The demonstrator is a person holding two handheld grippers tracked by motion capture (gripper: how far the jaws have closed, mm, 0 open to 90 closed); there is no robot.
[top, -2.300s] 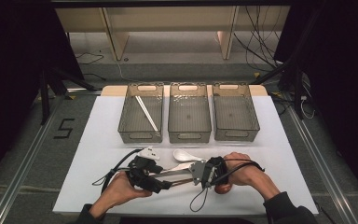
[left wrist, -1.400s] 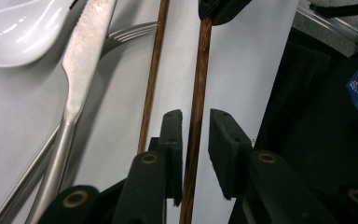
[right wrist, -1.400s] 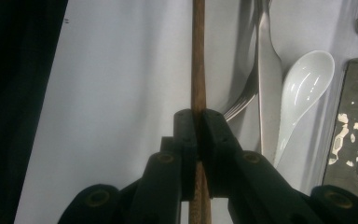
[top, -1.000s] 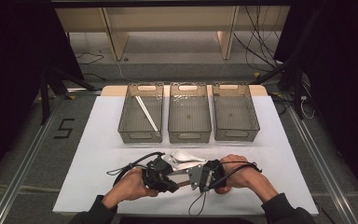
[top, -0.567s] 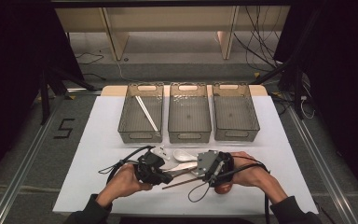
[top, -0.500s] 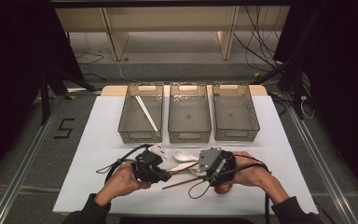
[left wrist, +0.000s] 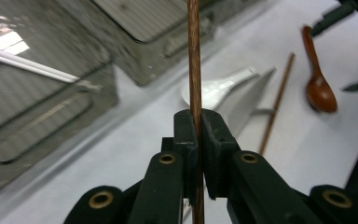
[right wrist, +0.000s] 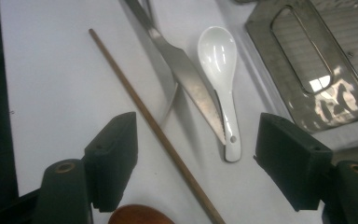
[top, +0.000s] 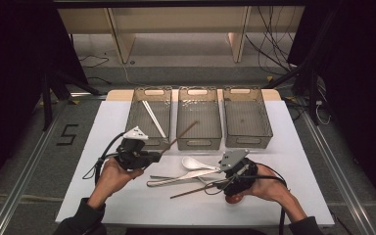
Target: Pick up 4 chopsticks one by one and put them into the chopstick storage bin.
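Since the earlier frames we have lifted one brown wooden chopstick off the table with our left gripper, carrying it up and left toward the bins, while the jaws of our right gripper have just been opening and now stand wide with nothing pressed between them. Our left gripper's jaws are clamped tight on the chopstick, which in the left gripper view runs straight up from between the pads. From the high view its far end reaches over the near rim of the middle bin, and its held end sits just in front of the left bin, which has a pair of white chopsticks lying in it. The second brown chopstick lies flat on the white table, passing between our right gripper's spread jaws without touching either pad. Beside it lie a metal knife and a white ceramic spoon, the knife's blade partly over the spoon's handle. A brown wooden spoon rests near our right hand. The right bin stands beside the middle one.
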